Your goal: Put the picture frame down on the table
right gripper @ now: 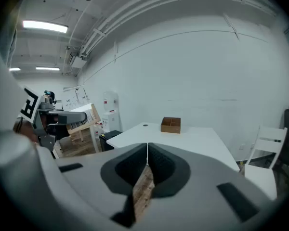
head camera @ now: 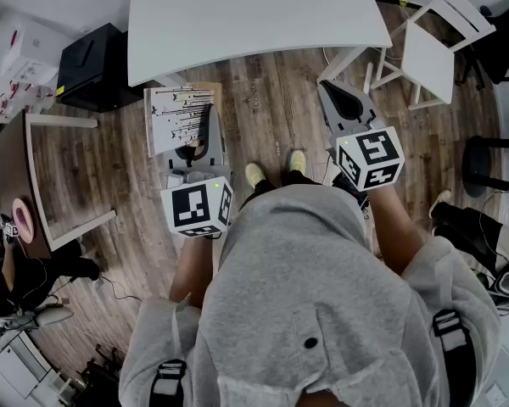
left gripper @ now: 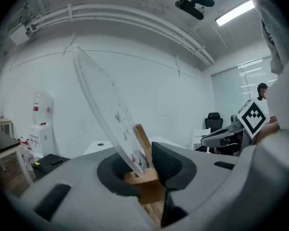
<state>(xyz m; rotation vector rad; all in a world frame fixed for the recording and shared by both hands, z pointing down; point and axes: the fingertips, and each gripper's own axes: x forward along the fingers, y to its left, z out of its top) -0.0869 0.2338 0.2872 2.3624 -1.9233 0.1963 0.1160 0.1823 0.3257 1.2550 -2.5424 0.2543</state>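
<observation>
Wooden box on table; left tool clamps picture frame.

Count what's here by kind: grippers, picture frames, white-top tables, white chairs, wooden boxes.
Grippers: 2, the left gripper and the right gripper
Frame: 1
White-top table: 1
White chair: 1
Wooden box: 1
Total: 6

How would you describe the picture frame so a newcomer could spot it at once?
Start at the large white table; just before it, over the wooden plank floor, the left gripper is shut on a flat rectangular wooden picture frame. Its pale sheet printed with dark streaks and small shapes marks it out; the right gripper is empty.
</observation>
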